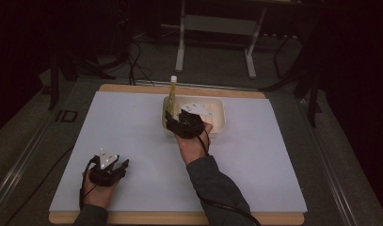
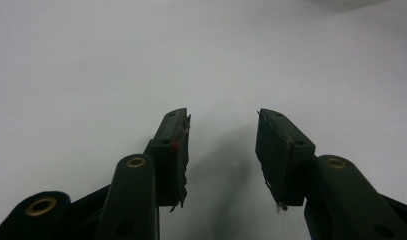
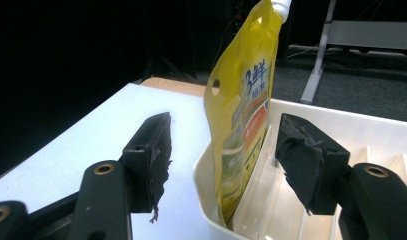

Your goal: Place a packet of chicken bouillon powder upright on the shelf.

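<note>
A yellow spouted pouch (image 3: 243, 115) with a white cap stands upright against the near left wall of a white plastic tray (image 3: 341, 125). In the high view the pouch (image 1: 171, 94) rises at the left end of the tray (image 1: 217, 117). My right gripper (image 3: 223, 150) is open, its jaws set wide on either side of the pouch without touching it; in the high view it (image 1: 172, 120) hovers at the tray's left end. My left gripper (image 2: 222, 150) is open over bare white sheet, seen at the front left in the high view (image 1: 121, 165), with nothing between its jaws.
A white sheet (image 1: 132, 136) covers the wooden table (image 1: 179, 219). Beyond the far edge stand a metal frame's legs (image 1: 180, 42) and loose cables (image 1: 132, 61) on a dark floor.
</note>
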Motion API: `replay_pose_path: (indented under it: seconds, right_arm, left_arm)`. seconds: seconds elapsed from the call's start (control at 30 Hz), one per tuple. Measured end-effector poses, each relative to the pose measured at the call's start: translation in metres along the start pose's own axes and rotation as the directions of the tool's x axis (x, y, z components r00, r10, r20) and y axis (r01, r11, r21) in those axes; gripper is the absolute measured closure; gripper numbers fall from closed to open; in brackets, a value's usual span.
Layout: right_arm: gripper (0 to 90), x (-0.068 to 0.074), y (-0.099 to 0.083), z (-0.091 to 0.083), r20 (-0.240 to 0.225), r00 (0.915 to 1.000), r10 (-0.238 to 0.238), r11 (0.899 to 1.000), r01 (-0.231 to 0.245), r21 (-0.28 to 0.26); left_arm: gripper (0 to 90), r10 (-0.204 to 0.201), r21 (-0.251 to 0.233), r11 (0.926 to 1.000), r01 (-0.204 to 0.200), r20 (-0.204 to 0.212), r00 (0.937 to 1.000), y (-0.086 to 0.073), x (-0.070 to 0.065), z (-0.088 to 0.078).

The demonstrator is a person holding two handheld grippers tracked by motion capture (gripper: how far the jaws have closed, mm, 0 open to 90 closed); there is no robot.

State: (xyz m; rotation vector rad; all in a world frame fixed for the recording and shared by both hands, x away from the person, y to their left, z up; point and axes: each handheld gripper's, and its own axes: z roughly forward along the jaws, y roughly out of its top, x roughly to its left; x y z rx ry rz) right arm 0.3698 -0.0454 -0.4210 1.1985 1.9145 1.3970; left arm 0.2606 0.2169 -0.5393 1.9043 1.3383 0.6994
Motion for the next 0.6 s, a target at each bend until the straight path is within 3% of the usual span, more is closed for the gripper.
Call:
replay_pose_path:
  seconds: [0.23,0.4,0.6]
  right_arm:
    - [38.1,-0.003,-0.005,-0.009,-0.02,0.9989,-0.041,0.999,0.042,0.031]
    - [38.4,-0.005,-0.016,-0.017,-0.056,0.994,-0.094,0.992,0.099,0.081]
    - [38.2,-0.013,-0.029,-0.025,-0.08,0.989,-0.125,0.981,0.135,0.137]
  left_arm:
    - [55.3,0.0,-0.002,1.0,0.0,-0.002,1.0,0.0,0.0,0.0]
    - [55.2,0.001,0.001,1.0,-0.001,-0.006,1.0,0.0,0.0,0.0]
    - [55.0,-0.003,0.012,0.9999,0.003,-0.015,0.9999,0.0,0.0,0.001]
